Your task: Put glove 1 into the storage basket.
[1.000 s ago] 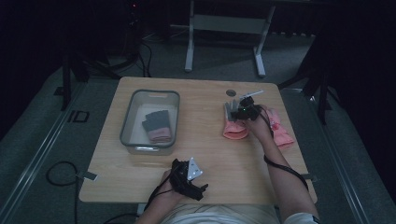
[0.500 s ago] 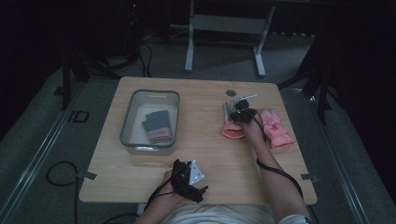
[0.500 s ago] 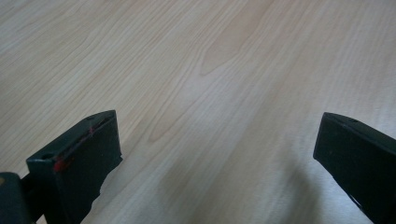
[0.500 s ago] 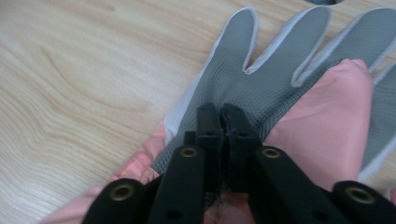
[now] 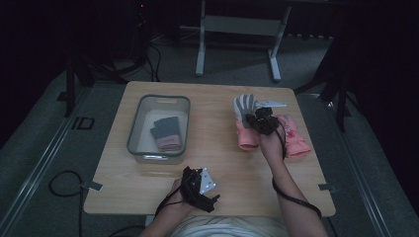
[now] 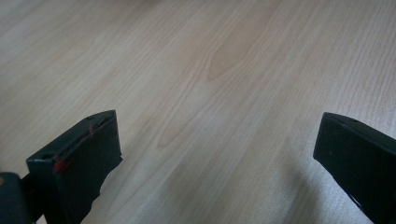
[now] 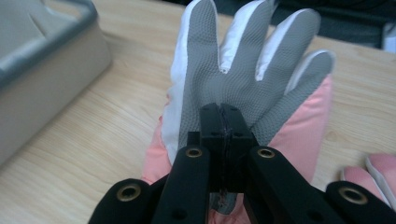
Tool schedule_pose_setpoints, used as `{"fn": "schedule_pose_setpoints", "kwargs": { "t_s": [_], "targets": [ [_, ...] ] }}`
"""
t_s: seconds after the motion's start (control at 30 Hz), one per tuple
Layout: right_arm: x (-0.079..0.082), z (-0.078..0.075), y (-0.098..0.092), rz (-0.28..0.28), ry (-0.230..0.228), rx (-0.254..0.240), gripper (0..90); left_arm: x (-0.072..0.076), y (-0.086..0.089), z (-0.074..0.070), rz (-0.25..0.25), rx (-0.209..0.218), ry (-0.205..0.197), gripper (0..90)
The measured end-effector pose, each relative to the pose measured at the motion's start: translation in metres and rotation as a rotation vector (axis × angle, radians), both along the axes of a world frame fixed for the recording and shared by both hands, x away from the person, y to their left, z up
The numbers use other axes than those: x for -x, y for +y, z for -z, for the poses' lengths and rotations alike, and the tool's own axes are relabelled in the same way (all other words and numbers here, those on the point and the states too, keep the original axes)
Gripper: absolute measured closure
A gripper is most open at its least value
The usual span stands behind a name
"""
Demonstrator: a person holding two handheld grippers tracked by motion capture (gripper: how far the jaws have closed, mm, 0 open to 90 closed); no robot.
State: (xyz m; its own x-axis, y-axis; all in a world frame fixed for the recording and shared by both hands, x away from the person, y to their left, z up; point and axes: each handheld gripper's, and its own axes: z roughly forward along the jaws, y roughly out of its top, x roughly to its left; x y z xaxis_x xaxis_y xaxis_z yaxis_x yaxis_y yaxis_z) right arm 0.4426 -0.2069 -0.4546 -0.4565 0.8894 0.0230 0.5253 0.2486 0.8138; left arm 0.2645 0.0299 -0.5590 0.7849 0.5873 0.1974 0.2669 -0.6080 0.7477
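A pink glove with a grey textured palm (image 7: 243, 70) stands up with its fingers spread, and my right gripper (image 7: 223, 114) is shut on the palm's lower part. From the high view the same glove (image 5: 245, 109) is raised off the table at the right, with the right gripper (image 5: 258, 121) behind it. A second pink glove (image 5: 295, 136) lies flat just to its right, and its edge (image 7: 373, 175) appears in the right gripper view. My left gripper (image 5: 200, 190) rests near the table's front edge, its jaws open over bare wood (image 6: 218, 123).
A grey bin (image 5: 133, 129) stands at the table's left middle with a dark and pink glove (image 5: 165, 133) inside; its wall (image 7: 42, 60) is close on the left of the held glove. Metal stand legs (image 5: 237, 24) rise behind the table.
My right gripper closed on the glove, then lifted it and carried it a little leftward, so its grey palm now stands up. The left gripper stayed put.
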Motion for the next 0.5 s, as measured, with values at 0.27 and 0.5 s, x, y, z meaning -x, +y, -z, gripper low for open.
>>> {"fn": "schedule_pose_setpoints", "kwargs": {
  "t_s": [0.27, 0.5],
  "targets": [
    [0.037, 0.0, 0.011, 0.021, 0.029, -0.018, 89.3, 0.0, 0.003, -0.001, -0.003, 0.026, 0.0, 0.3],
    [0.056, 0.029, 0.021, 0.007, 0.091, -0.023, 89.3, 0.002, 0.0, -0.002, 0.008, 0.027, -0.006, 0.2]
  ]
}}
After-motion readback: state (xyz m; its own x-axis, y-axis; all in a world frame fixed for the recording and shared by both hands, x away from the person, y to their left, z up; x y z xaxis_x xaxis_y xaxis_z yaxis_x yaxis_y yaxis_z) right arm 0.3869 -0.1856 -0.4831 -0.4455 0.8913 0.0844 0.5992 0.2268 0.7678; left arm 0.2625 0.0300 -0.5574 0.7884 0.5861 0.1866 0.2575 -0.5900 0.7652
